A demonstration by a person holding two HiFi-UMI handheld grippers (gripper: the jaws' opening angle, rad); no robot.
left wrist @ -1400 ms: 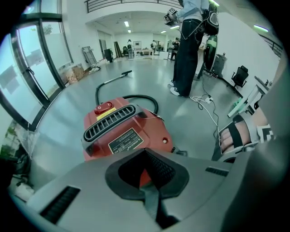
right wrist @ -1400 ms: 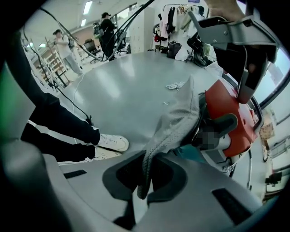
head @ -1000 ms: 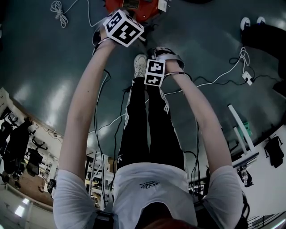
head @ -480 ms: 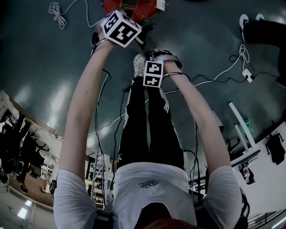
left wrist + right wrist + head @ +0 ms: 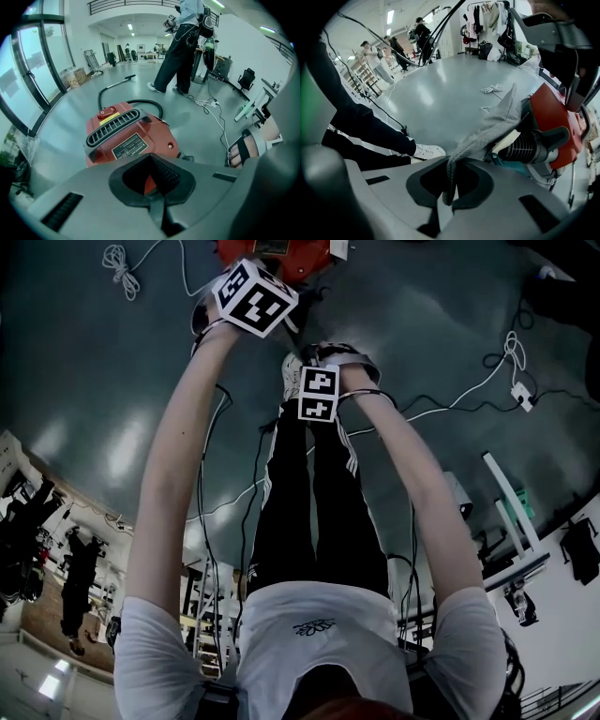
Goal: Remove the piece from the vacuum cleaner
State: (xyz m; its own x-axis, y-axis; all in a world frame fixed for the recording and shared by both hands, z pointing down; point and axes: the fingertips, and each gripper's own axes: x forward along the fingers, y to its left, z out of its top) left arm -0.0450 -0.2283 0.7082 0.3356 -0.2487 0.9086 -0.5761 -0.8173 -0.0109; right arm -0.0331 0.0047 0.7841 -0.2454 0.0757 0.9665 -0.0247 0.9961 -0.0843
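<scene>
- The right gripper pinches the edge of a grey mesh piece, which stretches toward 2 o'clock to the red vacuum cleaner
- The left gripper has its jaws pressed together, empty, with the vacuum at its 12 o'clock
- Step in hand, likely: drawing the piece out; next calls for a steady pull away from the machine

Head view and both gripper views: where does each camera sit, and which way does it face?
Head view: on the head, facing steeply down at the floor; arms, legs, marker cubes show.
Left gripper view: on the left gripper, facing along shut jaws at the red vacuum cleaner; no sure body part.
Right gripper view: on the right gripper, jaws shut on grey cloth, facing the vacuum cleaner's side; leg, white shoe show.
Shared: the vacuum cleaner, in all three.
</scene>
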